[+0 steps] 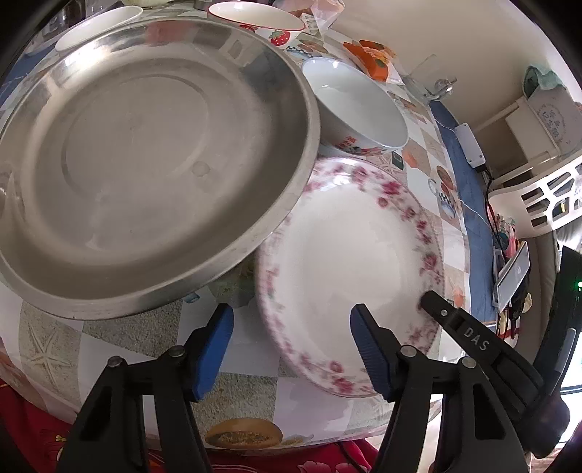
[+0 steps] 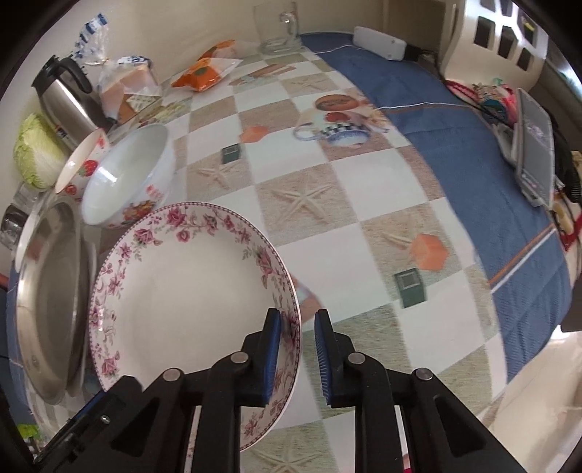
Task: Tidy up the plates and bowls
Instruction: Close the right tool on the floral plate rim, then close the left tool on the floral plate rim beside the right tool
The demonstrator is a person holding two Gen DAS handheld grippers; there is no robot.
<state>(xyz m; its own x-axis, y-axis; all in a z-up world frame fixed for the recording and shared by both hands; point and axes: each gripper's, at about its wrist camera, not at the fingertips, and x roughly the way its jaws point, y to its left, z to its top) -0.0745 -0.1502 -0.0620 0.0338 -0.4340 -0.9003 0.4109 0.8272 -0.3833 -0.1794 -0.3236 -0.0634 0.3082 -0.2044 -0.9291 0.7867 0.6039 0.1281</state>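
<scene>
Sorting barely begun — floral plate just being gripped

The right claw (image 2: 297,349) is nearly closed astride the near-right rim of the floral plate (image 2: 189,291), though a sliver of gap shows on its outer pad. The left claw (image 1: 291,345) hangs half open over the counter (image 2: 327,203), holding nothing. The steel basin (image 1: 145,156), white bowl (image 1: 358,109) and strawberry bowl (image 1: 254,20) sit unstacked — all left to do.

You are working over a table under a checkered starfish-print oilcloth (image 2: 327,203). On it rest a wide stainless-steel basin (image 1: 145,163), a white bowl with red lettering (image 1: 356,109), a strawberry-patterned bowl (image 1: 262,22), an orange snack packet (image 2: 203,72) and a clear glass mug (image 2: 280,29).
</scene>
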